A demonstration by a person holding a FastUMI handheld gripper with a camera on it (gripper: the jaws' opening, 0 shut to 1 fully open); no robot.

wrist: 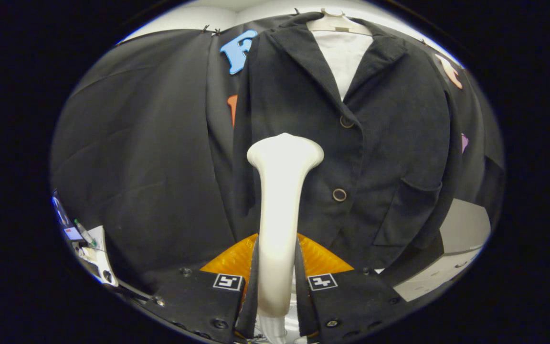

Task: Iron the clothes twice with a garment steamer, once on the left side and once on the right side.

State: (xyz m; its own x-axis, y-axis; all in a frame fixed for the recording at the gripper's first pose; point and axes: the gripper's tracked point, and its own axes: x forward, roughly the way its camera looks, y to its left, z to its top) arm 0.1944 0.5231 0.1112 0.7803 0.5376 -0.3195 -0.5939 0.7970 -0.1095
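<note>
I have the gripper (pixel 277 282) pointed straight at the hanging garment, its fingers clenched on the handle of the white garment steamer (pixel 280 210), one on each side. The steamer stands upright between them, its flared head level with the gap between the two buttons. The dark jacket (pixel 375 143) hangs on a hanger (pixel 339 21) just beyond, and the steamer head sits over its left front panel, beside the buttons.

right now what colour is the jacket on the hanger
Black jacket, seen best in the gripper view; the steamer held between the jaws is white.
</note>
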